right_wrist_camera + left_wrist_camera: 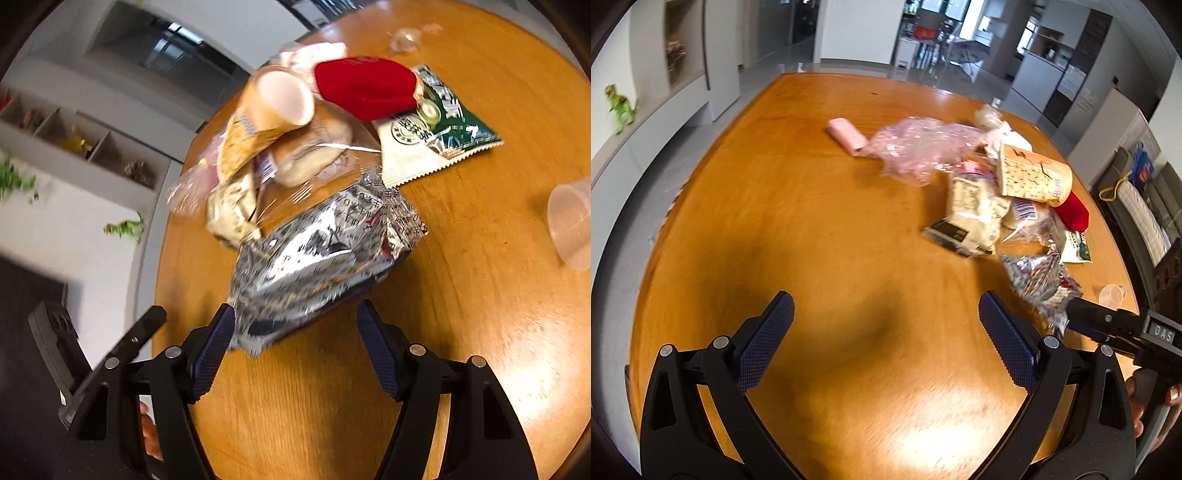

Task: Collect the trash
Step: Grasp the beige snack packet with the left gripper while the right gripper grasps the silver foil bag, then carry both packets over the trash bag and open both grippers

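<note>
Right claw (293,325) open, "DAS" label (1161,336)

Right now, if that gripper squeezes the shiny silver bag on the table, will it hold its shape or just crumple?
The silver foil bag is creased and wrinkled, so it will probably crumple rather than stay stiff. It looks puffed and thin, so likely light for its size. Its glossy surface may slip between the open right gripper unless gripped near an edge.
</note>
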